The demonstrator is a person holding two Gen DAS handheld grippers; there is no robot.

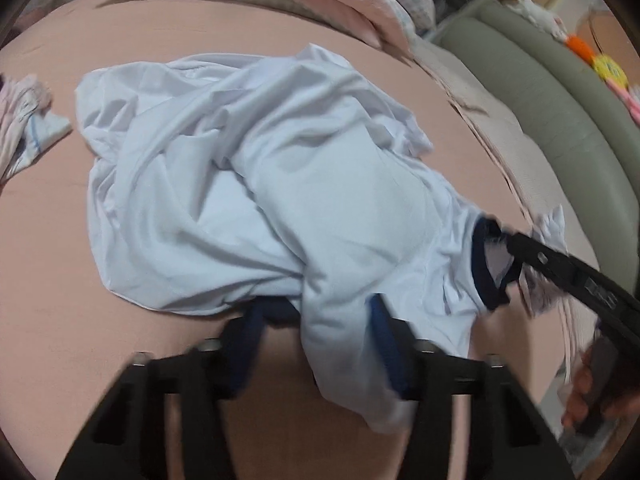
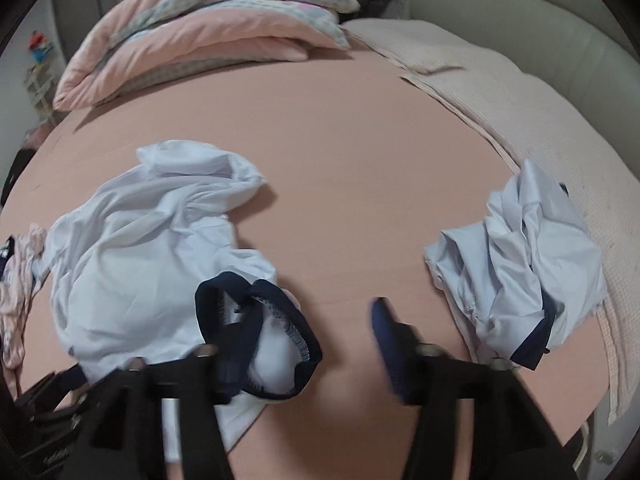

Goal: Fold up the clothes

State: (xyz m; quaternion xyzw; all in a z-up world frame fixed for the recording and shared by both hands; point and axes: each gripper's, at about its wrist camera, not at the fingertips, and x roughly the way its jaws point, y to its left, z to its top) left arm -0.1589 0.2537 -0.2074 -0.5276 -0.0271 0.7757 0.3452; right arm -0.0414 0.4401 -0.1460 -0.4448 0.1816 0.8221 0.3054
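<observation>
Left wrist view: white shirt (image 1: 248,184) crumpled on pink bed (image 1: 48,280), long axis near-right to far-left; hem fold lies between left gripper (image 1: 316,344) jaws, part-spread. Right gripper (image 2: 308,344) jaws spread, navy collar (image 2: 256,320) draped over left finger.

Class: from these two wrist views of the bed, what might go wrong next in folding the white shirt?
1. One finger of the open right tongs sits inside the navy collar; pulling away may drag the white shirt.
2. The left tongs straddle a bunched fold, not a flat edge, so several layers may get pinched.
3. A second crumpled garment lies nearby and could get swept along.
</observation>
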